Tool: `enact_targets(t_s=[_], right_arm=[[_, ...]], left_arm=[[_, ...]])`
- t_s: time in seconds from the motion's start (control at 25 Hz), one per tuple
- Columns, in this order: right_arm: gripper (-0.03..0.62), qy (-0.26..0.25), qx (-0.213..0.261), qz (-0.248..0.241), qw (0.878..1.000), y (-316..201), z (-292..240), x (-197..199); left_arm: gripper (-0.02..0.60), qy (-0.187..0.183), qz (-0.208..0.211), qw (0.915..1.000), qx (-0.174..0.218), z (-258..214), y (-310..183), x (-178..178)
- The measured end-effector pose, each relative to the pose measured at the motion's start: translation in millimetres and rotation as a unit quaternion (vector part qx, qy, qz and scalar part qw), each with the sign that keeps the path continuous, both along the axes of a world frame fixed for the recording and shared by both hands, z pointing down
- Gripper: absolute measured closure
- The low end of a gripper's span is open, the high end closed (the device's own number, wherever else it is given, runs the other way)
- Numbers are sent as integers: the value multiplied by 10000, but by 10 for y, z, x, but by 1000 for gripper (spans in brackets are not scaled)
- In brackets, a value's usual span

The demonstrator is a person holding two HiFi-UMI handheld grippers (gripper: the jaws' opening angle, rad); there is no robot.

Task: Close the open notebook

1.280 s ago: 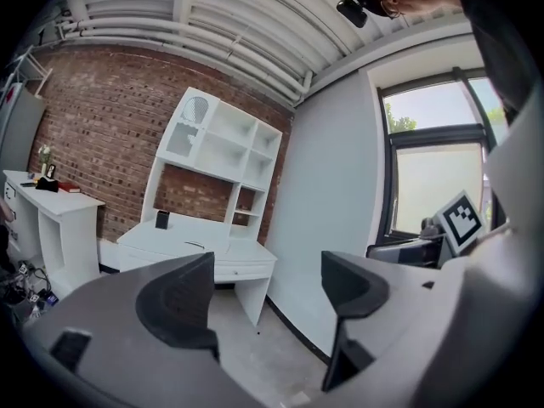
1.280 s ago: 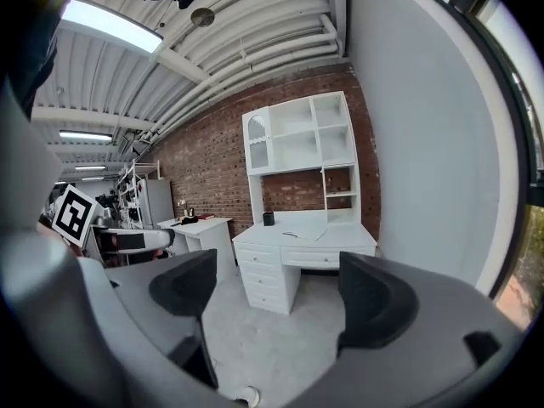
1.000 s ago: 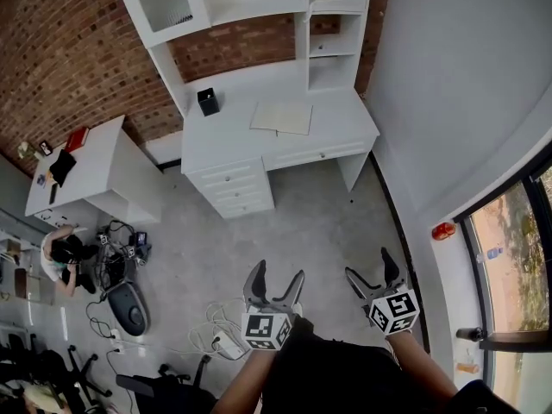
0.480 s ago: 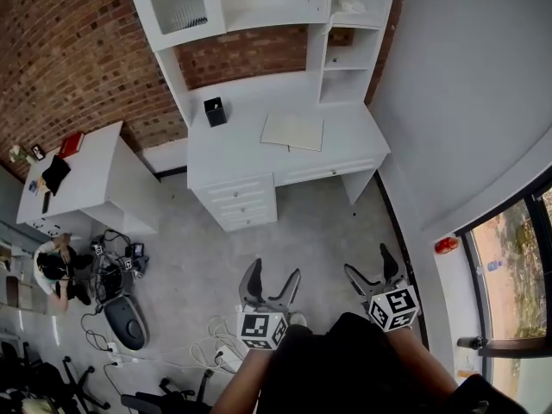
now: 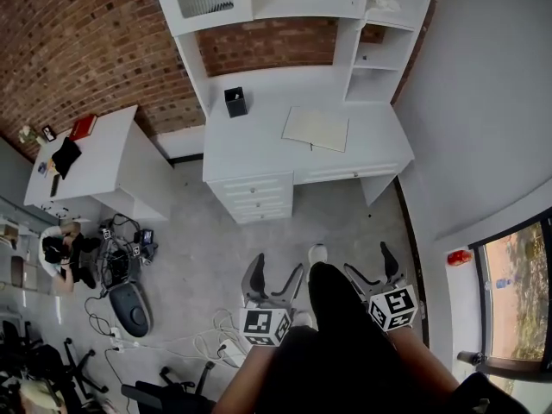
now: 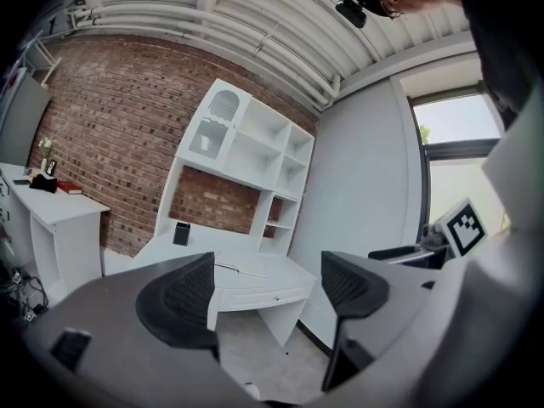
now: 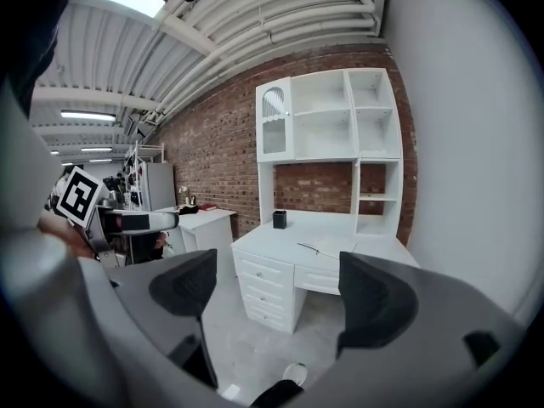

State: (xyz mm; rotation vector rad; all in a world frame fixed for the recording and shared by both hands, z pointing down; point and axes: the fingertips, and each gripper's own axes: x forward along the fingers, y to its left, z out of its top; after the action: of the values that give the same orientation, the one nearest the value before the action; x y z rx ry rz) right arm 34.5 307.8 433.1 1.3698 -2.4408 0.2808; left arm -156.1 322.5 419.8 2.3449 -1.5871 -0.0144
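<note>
Head view: the left gripper (image 5: 278,270) and right gripper (image 5: 371,264) are held low over the grey floor (image 5: 345,222), side by side, each with jaws spread apart and nothing between them. A white shoe (image 5: 318,254) shows between the two. Across the floor, well apart from both tools, stands a white desk (image 5: 250,141) against a brick wall (image 5: 95,50). The open notebook (image 5: 316,128) lies flat on the desktop, right of the drawers, its pale pages spread. A black pen holder (image 5: 235,102) stands to the notebook's left, near the wall.
</note>
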Motion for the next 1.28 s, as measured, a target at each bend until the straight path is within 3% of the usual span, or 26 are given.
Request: enact_targets(t_s=[0.32, 0.88, 1.28], right_arm=[[163, -299, 9, -76, 9995, -969, 51, -100], [163, -590, -231, -8, 9980, -2878, 230, 152], [163, -563, -231, -110, 9981, -3945, 309, 219]], left_arm=[[215, -146, -122, 9997, -146, 73, -749, -78], [215, -227, 26, 9987, -445, 59, -2795, 291], [215, -228, 33, 9981, -568, 179, -3769, 383]])
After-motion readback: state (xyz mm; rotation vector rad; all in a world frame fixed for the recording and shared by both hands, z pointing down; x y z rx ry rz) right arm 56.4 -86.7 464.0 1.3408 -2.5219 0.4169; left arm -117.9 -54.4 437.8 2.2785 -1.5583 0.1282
